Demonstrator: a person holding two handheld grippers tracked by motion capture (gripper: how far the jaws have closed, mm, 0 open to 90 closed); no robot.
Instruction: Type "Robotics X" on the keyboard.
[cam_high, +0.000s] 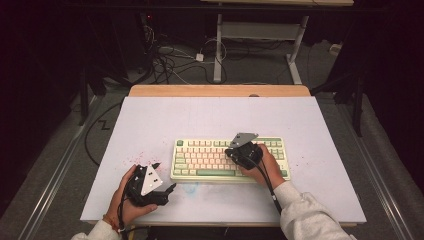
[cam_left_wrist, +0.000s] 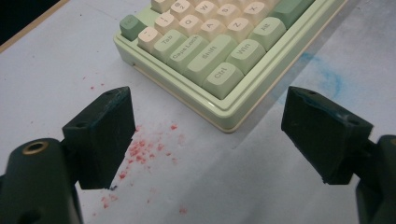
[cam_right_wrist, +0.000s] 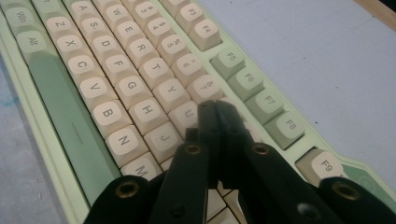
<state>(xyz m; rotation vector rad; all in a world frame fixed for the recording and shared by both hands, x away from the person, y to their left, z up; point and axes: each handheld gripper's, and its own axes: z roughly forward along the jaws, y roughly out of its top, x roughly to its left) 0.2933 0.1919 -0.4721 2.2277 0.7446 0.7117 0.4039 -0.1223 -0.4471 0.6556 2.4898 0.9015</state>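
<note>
A green and cream mechanical keyboard (cam_high: 230, 159) lies flat near the middle of the white tabletop (cam_high: 210, 115), its long side facing the person. The right gripper (cam_high: 236, 151) is over the keys right of the board's centre, and in the right gripper view its two black jaws are pressed together into a single point (cam_right_wrist: 215, 111) that hangs over or rests on the key just past the U key (cam_right_wrist: 186, 113), close to the 8 key (cam_right_wrist: 205, 87); whether the tip is actually pushing a key down cannot be told. The left gripper (cam_high: 162, 186) is held off the keyboard's near left corner above the bare table, jaws spread wide with nothing between them (cam_left_wrist: 205, 135); the left gripper view looks past them to the Ctrl key (cam_left_wrist: 222, 74) and a scatter of red specks (cam_left_wrist: 140, 151) on the tabletop. As a judgement, the work in hand is pressing keys with the closed tip, and it looks to be under way; nothing on the board shows which keys have been struck, so what is left cannot be gauged. All keycaps in sight sit seated and level.
</note>
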